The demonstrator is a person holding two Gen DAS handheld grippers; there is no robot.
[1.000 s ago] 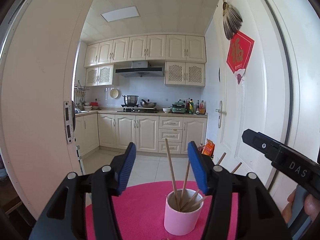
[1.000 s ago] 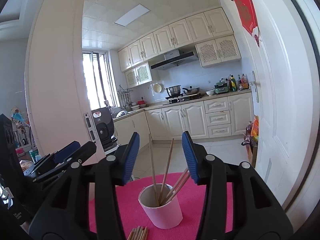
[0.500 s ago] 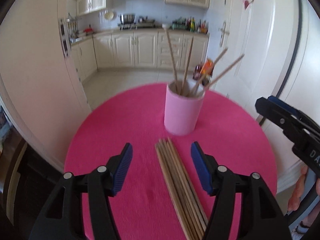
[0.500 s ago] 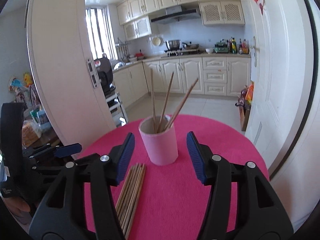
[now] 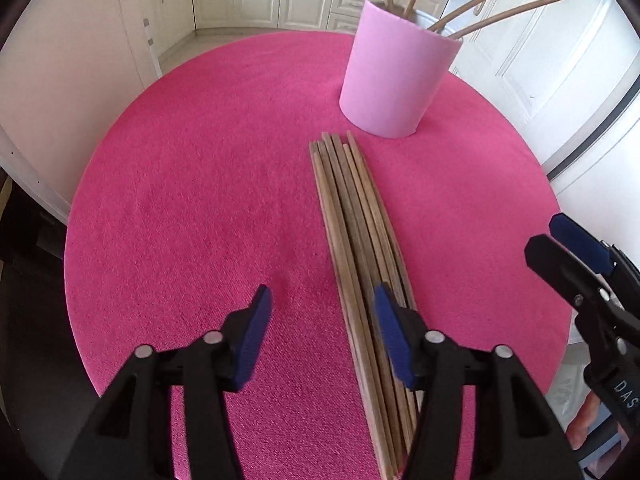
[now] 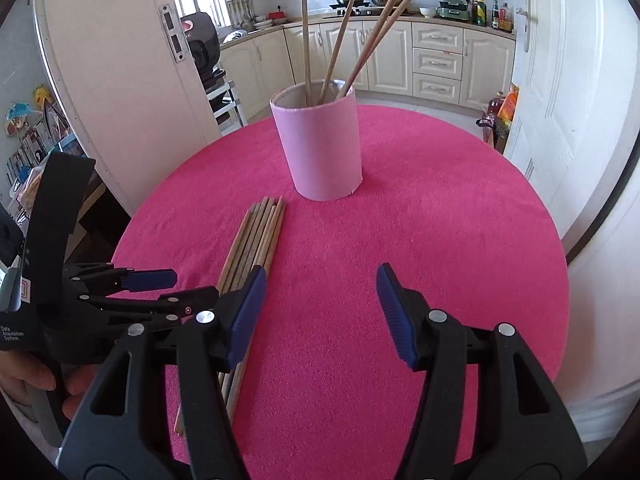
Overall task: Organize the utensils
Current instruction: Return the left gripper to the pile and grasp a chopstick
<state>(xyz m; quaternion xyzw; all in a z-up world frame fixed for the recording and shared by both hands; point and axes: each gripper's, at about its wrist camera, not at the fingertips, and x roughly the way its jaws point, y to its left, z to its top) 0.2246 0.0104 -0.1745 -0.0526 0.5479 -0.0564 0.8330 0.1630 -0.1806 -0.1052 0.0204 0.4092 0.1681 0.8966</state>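
Observation:
A bundle of several wooden chopsticks [image 5: 356,216] [image 6: 260,232] lies on the round pink table [image 5: 200,200] [image 6: 440,240], pointing at a pink cup [image 5: 388,76] [image 6: 320,148]. Several more chopsticks [image 6: 336,48] stand in the cup. My left gripper [image 5: 322,300] hangs low over the bundle's near end with its jaws closing. Its right finger covers the bundle and the leftmost sticks lie between the pads, which do not press on them. My right gripper [image 6: 320,276] stands open just right of the bundle with only the table between its fingers.
Each gripper shows in the other's view: the left gripper [image 6: 188,286] with a hand [image 6: 24,376] behind it, the right gripper [image 5: 544,236] at the table's right edge. White doors [image 6: 560,100] flank the table; kitchen cabinets [image 6: 436,64] lie beyond.
Both grippers have tipped downward and sunk toward the table, so the kitchen has slid up out of view. The left gripper now sits over the chopstick bundle with narrower jaws.

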